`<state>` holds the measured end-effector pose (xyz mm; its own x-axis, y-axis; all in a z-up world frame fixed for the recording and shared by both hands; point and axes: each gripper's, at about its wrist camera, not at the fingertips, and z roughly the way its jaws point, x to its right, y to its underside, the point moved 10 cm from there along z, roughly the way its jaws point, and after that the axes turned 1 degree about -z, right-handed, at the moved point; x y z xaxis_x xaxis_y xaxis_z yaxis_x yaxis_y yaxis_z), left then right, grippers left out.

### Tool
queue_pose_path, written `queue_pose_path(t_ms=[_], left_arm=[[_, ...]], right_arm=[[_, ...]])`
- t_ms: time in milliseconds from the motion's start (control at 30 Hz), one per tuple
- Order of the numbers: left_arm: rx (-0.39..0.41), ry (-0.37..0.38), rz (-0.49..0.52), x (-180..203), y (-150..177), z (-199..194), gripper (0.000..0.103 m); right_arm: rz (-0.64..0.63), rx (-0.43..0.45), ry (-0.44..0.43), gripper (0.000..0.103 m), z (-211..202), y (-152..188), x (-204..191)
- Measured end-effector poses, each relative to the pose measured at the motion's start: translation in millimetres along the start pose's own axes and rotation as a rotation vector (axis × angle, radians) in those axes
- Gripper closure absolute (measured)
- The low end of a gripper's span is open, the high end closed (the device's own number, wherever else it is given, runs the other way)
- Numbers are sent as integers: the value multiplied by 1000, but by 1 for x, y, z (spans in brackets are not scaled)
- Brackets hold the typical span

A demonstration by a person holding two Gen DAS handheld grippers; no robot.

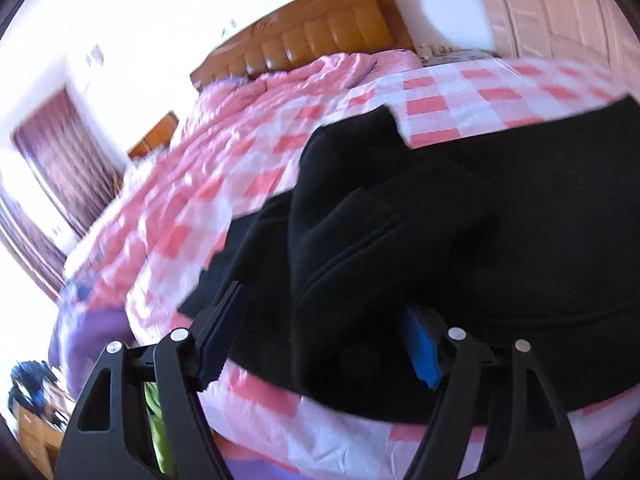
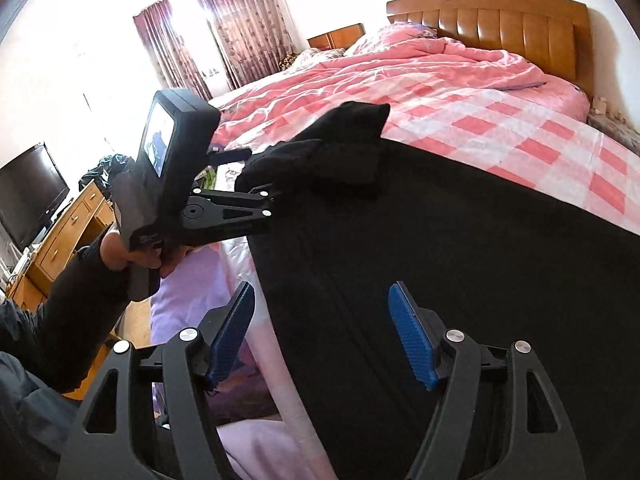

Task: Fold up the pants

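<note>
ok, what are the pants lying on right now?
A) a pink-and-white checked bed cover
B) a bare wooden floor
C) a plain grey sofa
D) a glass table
A: the black pants are spread over the pink-and-white checked cover of the bed, with the wooden headboard behind.

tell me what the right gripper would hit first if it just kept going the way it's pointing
Most likely the black pants: the open right gripper points down at the cloth spread over the checked bed cover, with nothing else in between. How near the cloth is stays unclear.
</note>
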<state>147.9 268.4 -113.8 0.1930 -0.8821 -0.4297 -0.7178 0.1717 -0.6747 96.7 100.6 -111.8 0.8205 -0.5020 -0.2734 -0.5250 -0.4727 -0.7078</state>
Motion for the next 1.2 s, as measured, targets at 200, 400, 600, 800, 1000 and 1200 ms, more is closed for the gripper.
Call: queue_pose_path(t_ms=[200, 400, 600, 800, 1000, 1200], left_arm=[[55, 20, 21, 8, -20, 2, 84], [46, 459, -635, -47, -12, 10, 89], [-51, 790, -1248, -92, 49, 44, 87], [-88, 769, -1230, -87, 58, 47, 74], [-68, 532, -1076, -104, 52, 24, 25], [35, 219, -794, -138, 21, -7, 17]], right_arm=[[33, -14, 13, 34, 8, 3, 9], [63, -6, 18, 34, 5, 7, 17], [79, -6, 10, 34, 6, 8, 21], [83, -8, 17, 34, 6, 6, 24], [52, -12, 60, 32, -1, 3, 23], [-49, -44, 240, 19, -10, -13, 50]])
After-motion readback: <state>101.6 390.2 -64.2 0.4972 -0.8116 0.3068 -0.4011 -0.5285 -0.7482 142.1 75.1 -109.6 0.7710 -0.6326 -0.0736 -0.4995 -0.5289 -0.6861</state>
